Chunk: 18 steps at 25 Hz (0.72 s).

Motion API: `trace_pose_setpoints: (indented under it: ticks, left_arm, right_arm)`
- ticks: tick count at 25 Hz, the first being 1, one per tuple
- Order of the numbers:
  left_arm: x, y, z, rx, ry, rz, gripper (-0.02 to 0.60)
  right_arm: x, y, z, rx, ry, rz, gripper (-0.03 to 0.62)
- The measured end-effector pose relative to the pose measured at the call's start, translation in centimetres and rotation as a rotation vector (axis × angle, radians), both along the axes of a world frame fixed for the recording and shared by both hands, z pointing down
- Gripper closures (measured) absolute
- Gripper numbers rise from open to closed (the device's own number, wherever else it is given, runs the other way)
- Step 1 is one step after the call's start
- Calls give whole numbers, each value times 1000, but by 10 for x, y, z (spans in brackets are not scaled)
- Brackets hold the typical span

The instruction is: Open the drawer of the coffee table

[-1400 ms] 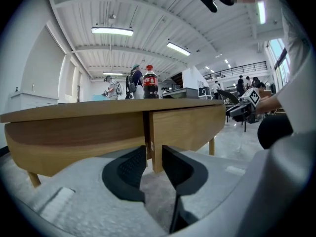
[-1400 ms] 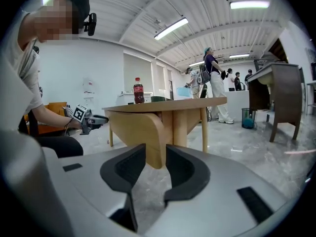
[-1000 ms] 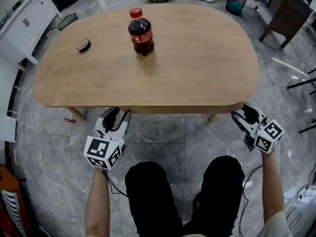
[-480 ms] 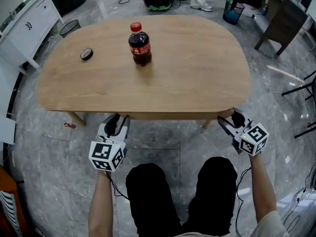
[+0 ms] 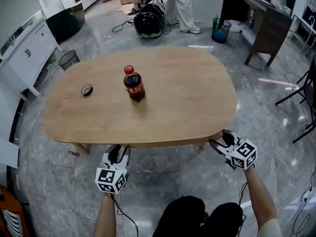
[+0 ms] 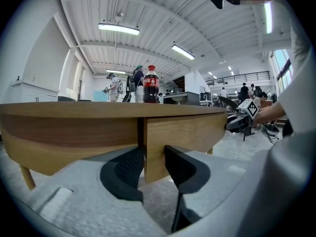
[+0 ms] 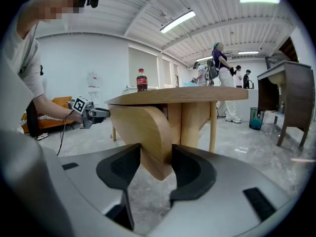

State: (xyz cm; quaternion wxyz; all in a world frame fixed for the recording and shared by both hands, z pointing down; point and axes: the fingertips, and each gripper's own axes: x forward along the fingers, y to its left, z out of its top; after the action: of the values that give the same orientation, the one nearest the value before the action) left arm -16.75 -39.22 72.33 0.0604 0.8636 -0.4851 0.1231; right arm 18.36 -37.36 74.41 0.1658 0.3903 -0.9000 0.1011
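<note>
Your left gripper and right gripper each clamp an end of the drawer front under the coffee table's near rim. Expect stiff, smooth wood: pull both ends evenly to avoid jamming. Beyond stands a cola bottle, probably tippable.

Quick tally, nothing fancy. One coffee table with one drawer. Up on the tabletop, only two items: one cola bottle and one small dark round puck-type thing. Two grippers, left gripper and right gripper, each with one marker cube, so two cubes. Two fingers per gripper, four all told. Out on the floor: two bins, one wire-mesh, one teal. One black roundish bag-looking lump. One dark desk, one white cabinet.
</note>
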Motion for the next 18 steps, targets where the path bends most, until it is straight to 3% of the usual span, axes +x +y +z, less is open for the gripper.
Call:
trace_pose_setpoints:
  ticks: [8,13,18]
  left_arm:
    - [-2,-4,3,-43,-14,8,453]
    - [-2,-8,1,29,29,-8,453]
    - [0,-6,0,51,53,-5,453]
  right_arm:
    - [-5,0,5,25,46,-20,388]
    - [-7,-5,0,103,57,-56,391]
    - [-6,-2,0,127,42,-36,388]
